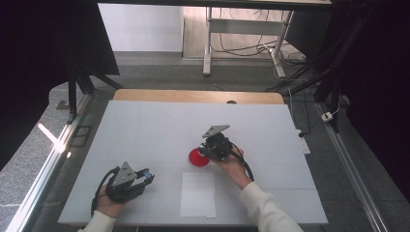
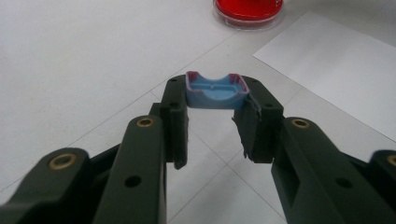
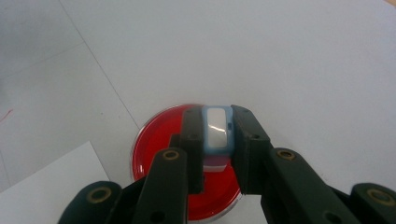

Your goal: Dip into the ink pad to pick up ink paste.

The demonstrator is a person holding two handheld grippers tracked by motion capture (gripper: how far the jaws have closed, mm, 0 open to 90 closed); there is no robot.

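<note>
- The right hand-held gripper (image 3: 215, 135) is clamped on a small light-blue piece with a pale, whitish face (image 3: 216, 130); the pads press on its two long sides and the piece stands on its narrow edge between them.
- That piece hangs directly over a round red dish with a clear rim (image 3: 159, 140), which lies flat on the white surface (image 3: 303, 60). Whether the piece touches the dish I cannot tell.
- In the high view the right hand-held gripper (image 1: 209, 151) sits at the dish's (image 1: 196, 158) right edge, near the middle of the surface (image 1: 145, 125), with the hand (image 1: 232, 166) behind it.
- The left hand-held gripper (image 2: 214, 100) is closed on a small blue tray-like piece with reddish stains along its rim (image 2: 215, 91); the jaw tips grip its two ends, the hollow side up.
- In the high view this gripper (image 1: 147, 176) is low at the front left of the surface, well apart from the dish.
- A white sheet of paper (image 1: 198, 194) lies flat between the two hands, just in front of the dish.
</note>
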